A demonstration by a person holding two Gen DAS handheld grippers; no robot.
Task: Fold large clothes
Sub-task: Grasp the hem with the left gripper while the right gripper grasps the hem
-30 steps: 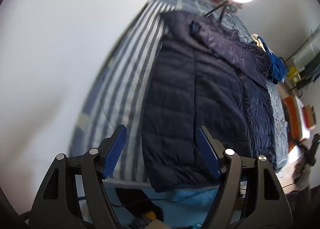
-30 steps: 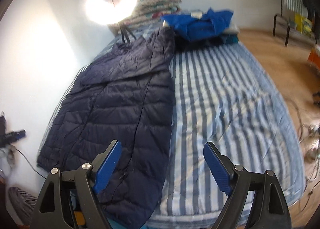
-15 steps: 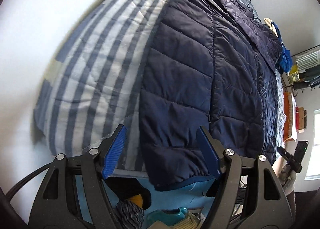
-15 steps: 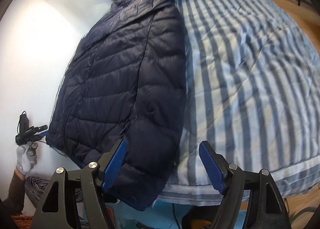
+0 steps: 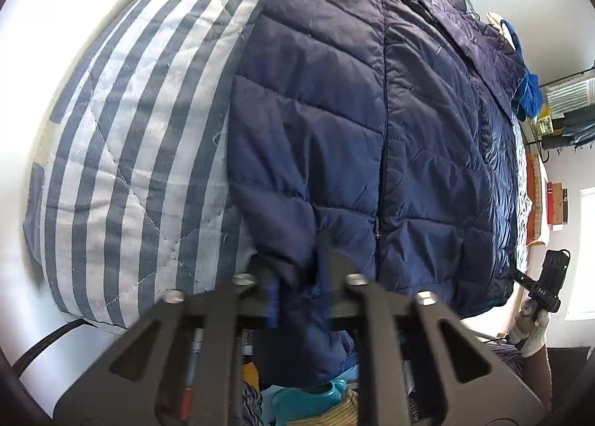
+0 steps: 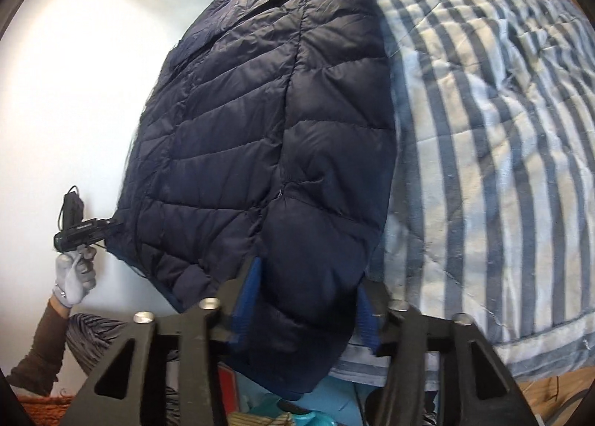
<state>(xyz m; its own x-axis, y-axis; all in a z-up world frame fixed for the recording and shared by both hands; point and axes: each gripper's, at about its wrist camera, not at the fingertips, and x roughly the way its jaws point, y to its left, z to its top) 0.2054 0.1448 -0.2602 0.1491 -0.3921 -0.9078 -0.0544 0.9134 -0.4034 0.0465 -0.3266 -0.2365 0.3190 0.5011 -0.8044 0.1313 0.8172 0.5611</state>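
A navy jacket [image 5: 334, 121] lies flat along the striped bed [image 5: 122, 151], its zip closed and running from the hem at 6 o'clock up toward the collar at 12 in the left wrist view; the hem hangs a little over the bed's near edge. It looks already narrowed lengthwise, with a sleeve or side panel laid over the body near the top, though how many folds that makes I cannot tell. The left gripper [image 5: 297, 296] has its jaws closing to a narrow gap, pinching a bunched corner of the hem at 6 o'clock. In the right wrist view the right gripper [image 6: 303, 309] straddles the other hem corner at 6 o'clock; its jaws are closing, cloth sits between them, and the blue pads appear to meet the padding, but whether they press it firmly I cannot tell. The left hand [image 6: 72, 277], gloved, shows at 8 o'clock there. By my reading, the task is at its middle: both hem corners are being taken, and what is left is to carry the hem toward the collar, lay it down, and perhaps fold once more into a compact bundle.
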